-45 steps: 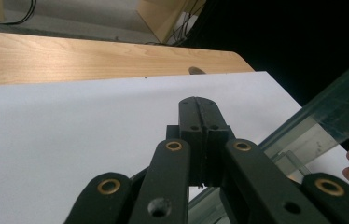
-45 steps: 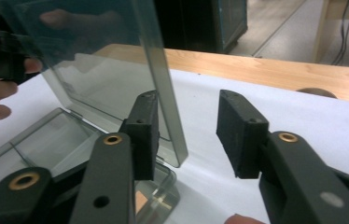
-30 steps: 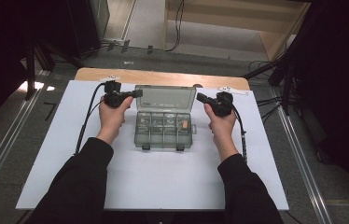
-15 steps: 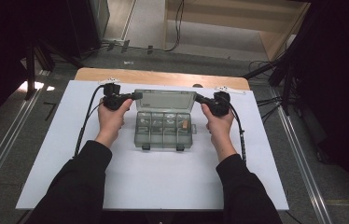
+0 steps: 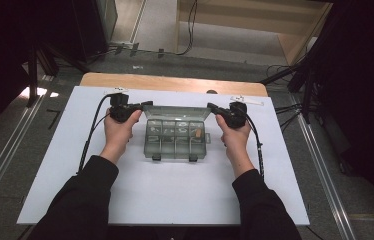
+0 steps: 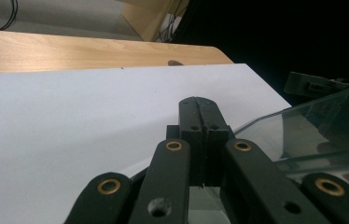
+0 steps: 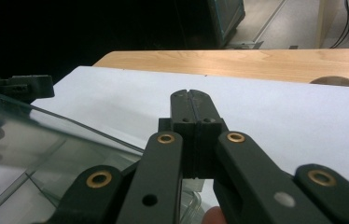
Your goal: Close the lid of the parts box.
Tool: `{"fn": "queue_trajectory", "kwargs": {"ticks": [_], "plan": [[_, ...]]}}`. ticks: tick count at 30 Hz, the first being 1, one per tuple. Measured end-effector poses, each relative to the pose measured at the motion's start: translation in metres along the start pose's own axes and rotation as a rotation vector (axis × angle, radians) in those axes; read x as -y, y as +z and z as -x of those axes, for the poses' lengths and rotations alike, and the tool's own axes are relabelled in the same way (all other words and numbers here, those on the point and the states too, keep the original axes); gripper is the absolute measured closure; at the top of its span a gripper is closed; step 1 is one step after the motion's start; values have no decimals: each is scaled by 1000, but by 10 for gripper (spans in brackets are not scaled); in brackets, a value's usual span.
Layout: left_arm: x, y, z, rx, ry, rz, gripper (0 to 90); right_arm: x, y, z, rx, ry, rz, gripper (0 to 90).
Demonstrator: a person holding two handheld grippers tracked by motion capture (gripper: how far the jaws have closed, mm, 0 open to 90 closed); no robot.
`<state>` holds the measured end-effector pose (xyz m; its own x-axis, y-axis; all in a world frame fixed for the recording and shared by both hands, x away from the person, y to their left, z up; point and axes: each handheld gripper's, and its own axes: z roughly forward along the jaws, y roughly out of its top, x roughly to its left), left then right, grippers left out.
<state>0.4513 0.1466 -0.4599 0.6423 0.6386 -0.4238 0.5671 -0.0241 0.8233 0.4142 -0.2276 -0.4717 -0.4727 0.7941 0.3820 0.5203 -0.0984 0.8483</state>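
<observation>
A clear plastic compartment box [image 5: 176,142] sits mid-table with small parts in its cells. Its see-through lid [image 5: 177,112] stands raised at the far side. My left gripper [image 5: 148,104] is shut and empty, its tip at the lid's upper left corner. My right gripper [image 5: 209,105] is shut and empty at the upper right corner. In the left gripper view the closed jaws [image 6: 199,101] point past the lid [image 6: 312,126] on the right. In the right gripper view the closed jaws [image 7: 191,93] sit beside the lid [image 7: 46,140] on the left. Contact with the lid cannot be told.
The box rests on a white board [image 5: 175,200] laid over a wooden table [image 5: 175,82]. Two latches [image 5: 156,157] hang at the box's near edge. Black cables [image 5: 89,140] trail from both grippers. Metal rails and dark stands flank the table.
The lid's top edge has come toward the box, so it stands steeper. Both gripper tips have shifted slightly nearer with it.
</observation>
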Motion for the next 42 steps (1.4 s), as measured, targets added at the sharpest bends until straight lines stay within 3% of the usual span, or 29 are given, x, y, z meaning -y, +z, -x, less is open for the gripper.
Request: {"fn": "queue_trajectory", "kwargs": {"ticks": [21,30,42], "plan": [[28,-18,13,32,48,5,900,24,-13,-13,-4,-73,-6,879],[40,-28,24,38,84,18,900,40,-23,-26,18,-162,-5,879],[61,-43,45,50,145,35,900,56,-38,-42,9,-204,5,878]]}}
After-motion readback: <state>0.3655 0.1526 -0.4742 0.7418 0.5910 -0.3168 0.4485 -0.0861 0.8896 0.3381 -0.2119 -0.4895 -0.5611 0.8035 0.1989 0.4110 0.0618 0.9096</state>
